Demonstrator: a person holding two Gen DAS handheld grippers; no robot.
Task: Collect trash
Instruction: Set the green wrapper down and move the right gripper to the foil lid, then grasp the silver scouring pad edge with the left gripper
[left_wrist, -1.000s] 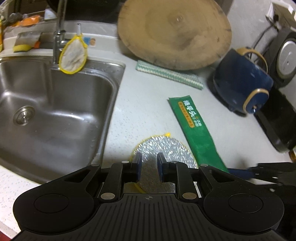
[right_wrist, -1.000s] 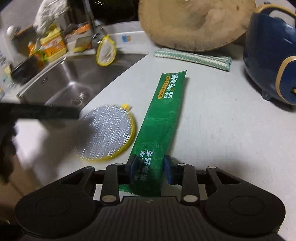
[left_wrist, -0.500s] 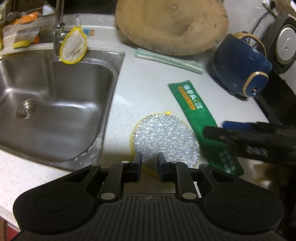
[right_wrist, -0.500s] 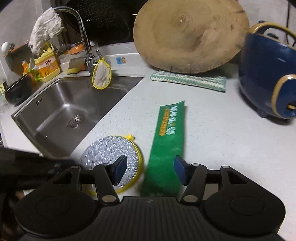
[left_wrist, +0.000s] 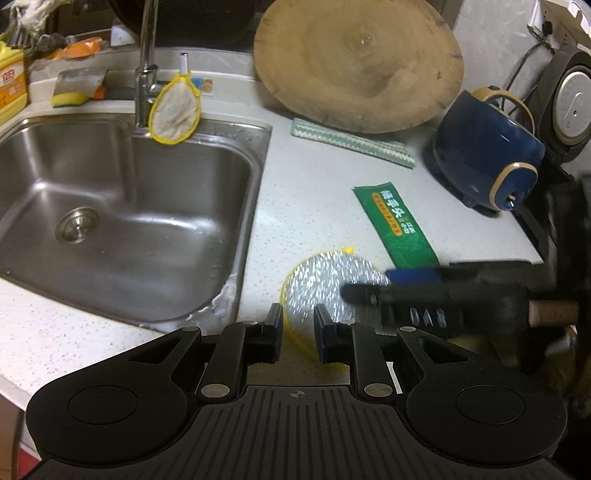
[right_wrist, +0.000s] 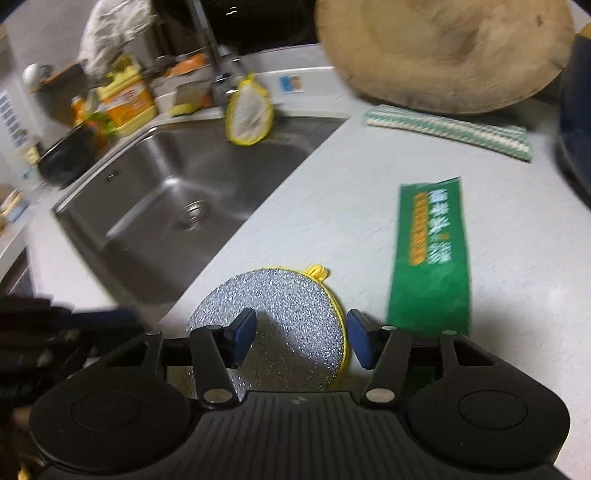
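Note:
A long green wrapper (left_wrist: 393, 225) lies flat on the white counter; it also shows in the right wrist view (right_wrist: 430, 258). A round silver scouring pad with a yellow rim (left_wrist: 325, 288) lies just left of it, also seen in the right wrist view (right_wrist: 280, 325). My left gripper (left_wrist: 298, 332) is nearly shut and empty, low over the pad's near edge. My right gripper (right_wrist: 301, 339) is open and empty above the pad, with the wrapper off to its right. It crosses the left wrist view (left_wrist: 424, 291) as a dark blur.
A steel sink (left_wrist: 122, 221) with a tap fills the left. A round wooden board (left_wrist: 358, 62) leans on the back wall, a folded green-striped cloth (left_wrist: 351, 142) below it. A blue pot (left_wrist: 487, 162) stands at the right. Dish soap and sponges sit behind the sink.
My right gripper opened, let go of the green wrapper and swung left over the scouring pad. My left gripper drew back a little and stayed nearly shut.

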